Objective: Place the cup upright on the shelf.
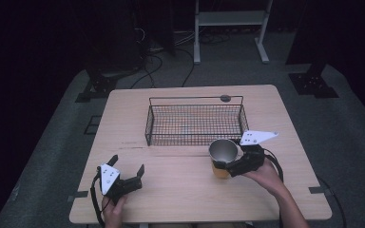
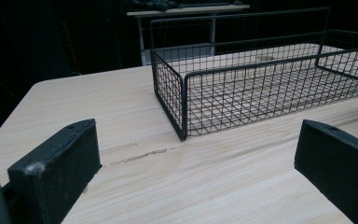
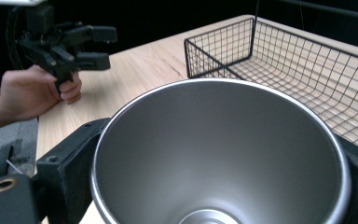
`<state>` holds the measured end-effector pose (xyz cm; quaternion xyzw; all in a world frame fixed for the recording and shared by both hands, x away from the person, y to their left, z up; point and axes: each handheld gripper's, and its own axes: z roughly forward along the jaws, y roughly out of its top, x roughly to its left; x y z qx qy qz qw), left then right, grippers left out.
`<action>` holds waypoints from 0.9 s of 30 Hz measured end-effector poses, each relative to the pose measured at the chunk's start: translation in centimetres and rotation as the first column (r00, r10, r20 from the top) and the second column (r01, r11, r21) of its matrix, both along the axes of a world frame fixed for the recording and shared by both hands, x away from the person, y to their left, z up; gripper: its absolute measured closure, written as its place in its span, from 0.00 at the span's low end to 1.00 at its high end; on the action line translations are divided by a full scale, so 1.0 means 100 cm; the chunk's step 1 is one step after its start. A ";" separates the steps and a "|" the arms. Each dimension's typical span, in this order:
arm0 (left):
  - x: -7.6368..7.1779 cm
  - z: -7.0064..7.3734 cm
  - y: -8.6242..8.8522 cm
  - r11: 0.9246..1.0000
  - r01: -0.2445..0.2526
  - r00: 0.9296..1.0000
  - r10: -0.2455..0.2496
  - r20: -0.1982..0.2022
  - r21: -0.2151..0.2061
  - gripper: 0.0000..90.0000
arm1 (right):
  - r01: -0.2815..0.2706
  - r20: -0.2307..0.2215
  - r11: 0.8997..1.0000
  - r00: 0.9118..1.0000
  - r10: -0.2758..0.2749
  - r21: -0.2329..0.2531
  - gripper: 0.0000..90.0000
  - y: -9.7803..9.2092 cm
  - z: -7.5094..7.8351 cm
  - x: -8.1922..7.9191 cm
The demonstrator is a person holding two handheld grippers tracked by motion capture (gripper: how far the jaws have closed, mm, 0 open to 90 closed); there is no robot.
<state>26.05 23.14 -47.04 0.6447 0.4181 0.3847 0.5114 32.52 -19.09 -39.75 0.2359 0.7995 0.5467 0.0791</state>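
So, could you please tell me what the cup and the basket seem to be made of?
Cup: apparently brushed metal inside, with a dull grey sheen and bright rim; its outside looks yellowish. Basket: thin black wire mesh, probably coated steel, see-through to the pale table.

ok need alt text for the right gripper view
A steel cup, seen from above its open mouth, sits clamped between the right gripper's black fingers. Behind it on the wooden table stands an empty wire basket, and at upper left a hand holds the left gripper, open.

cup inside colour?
Silver, bare metal inside the cup, clamped by the right gripper. Shows best in the right gripper view.
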 end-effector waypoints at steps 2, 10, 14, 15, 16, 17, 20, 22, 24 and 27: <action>0.000 0.000 0.000 1.000 0.000 1.000 0.000 0.000 0.000 0.00 | -0.001 -0.002 1.000 1.000 0.001 0.006 0.08 0.000 0.003 0.002; 0.000 0.000 0.000 1.000 0.001 1.000 -0.001 0.000 0.000 0.00 | -0.004 0.013 1.000 1.000 0.004 -0.009 0.08 0.003 0.019 0.009; 0.000 0.000 0.000 1.000 0.000 1.000 0.000 0.001 0.000 0.00 | -0.007 0.006 1.000 1.000 0.007 0.002 0.08 0.003 0.022 0.012; 0.000 0.000 0.000 1.000 0.000 1.000 0.000 0.001 0.000 0.00 | -0.002 0.007 1.000 1.000 0.002 -0.005 0.08 0.003 0.023 0.014; 0.000 0.000 0.000 1.000 0.000 1.000 0.000 0.001 0.000 0.00 | -0.002 0.007 1.000 1.000 0.002 -0.005 0.08 0.003 0.023 0.014; 0.000 0.000 0.000 1.000 0.001 1.000 -0.001 0.001 0.000 0.00 | -0.004 0.000 1.000 1.000 0.004 -0.006 0.08 0.003 0.023 0.016; 0.000 0.000 0.000 1.000 0.001 1.000 -0.001 0.000 0.000 0.00 | 0.001 0.002 1.000 1.000 -0.001 -0.011 0.08 0.002 0.024 0.018; 0.000 0.000 0.000 1.000 0.001 1.000 -0.001 0.001 -0.001 0.00 | 0.002 0.001 1.000 1.000 -0.002 -0.012 0.08 0.001 0.024 0.019; 0.000 0.000 0.000 1.000 0.000 1.000 0.000 0.001 0.000 0.00 | 0.009 -0.001 1.000 1.000 -0.009 -0.010 0.08 -0.001 0.025 0.021; 0.000 0.000 0.000 1.000 0.000 1.000 0.000 0.001 0.000 0.00 | 0.012 -0.006 1.000 1.000 -0.012 -0.004 0.08 -0.003 0.025 0.023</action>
